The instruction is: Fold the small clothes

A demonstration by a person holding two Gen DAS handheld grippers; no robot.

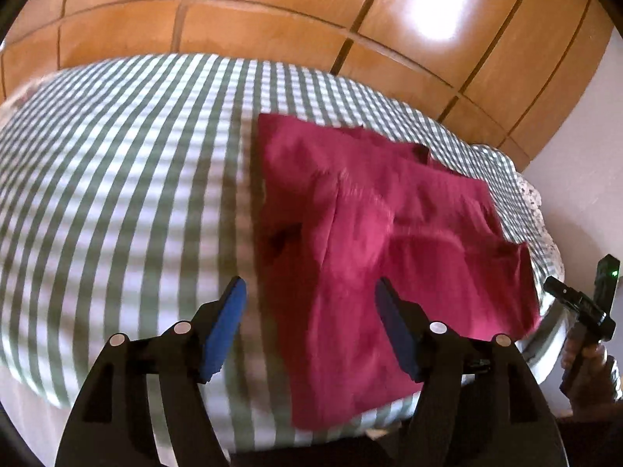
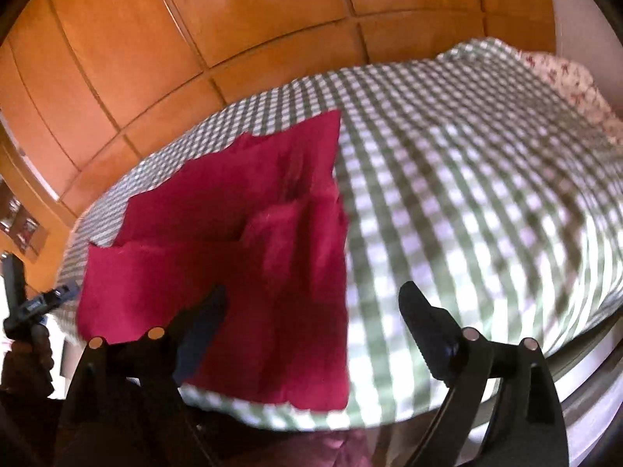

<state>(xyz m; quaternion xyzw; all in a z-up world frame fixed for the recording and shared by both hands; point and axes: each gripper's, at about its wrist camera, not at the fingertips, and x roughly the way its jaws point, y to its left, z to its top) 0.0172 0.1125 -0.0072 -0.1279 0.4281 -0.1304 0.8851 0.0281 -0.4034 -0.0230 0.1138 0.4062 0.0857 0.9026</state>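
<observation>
left wrist view: left claw (image 1: 310, 325) wide open, blue pads (image 1: 226, 330) well apart, nothing gripped, hovering above the bed. under and left of the left pad: green-and-white checked cover (image 1: 117, 179), bare. between the pads: left edge of the red garment (image 1: 373, 241), lying below, not touched by either pad. ahead and right of the claw: rest of the garment, flat on the cover, folded into overlapping layers, near corner reaching the near edge of the bed. far right of the claw: other gripper's body (image 1: 584, 303) with a hand (image 1: 588, 366) around its handle. beyond the bed: wooden panel wall (image 1: 272, 11).

right wrist view: far left of the right claw (image 2: 313, 321): other gripper (image 2: 27, 303), hand (image 2: 27, 358) under it. left and ahead of the claw: same red garment (image 2: 249, 233) flat on the cover, left finger (image 2: 202, 323) over its near part, contact cannot be told through blur. claw wide open, holding nothing. right finger over bare checked cover (image 2: 486, 202). far right ahead: floral fabric (image 2: 572, 81) at the bed's far corner. wooden panels (image 2: 175, 31) behind.

both views motion-blurred.
</observation>
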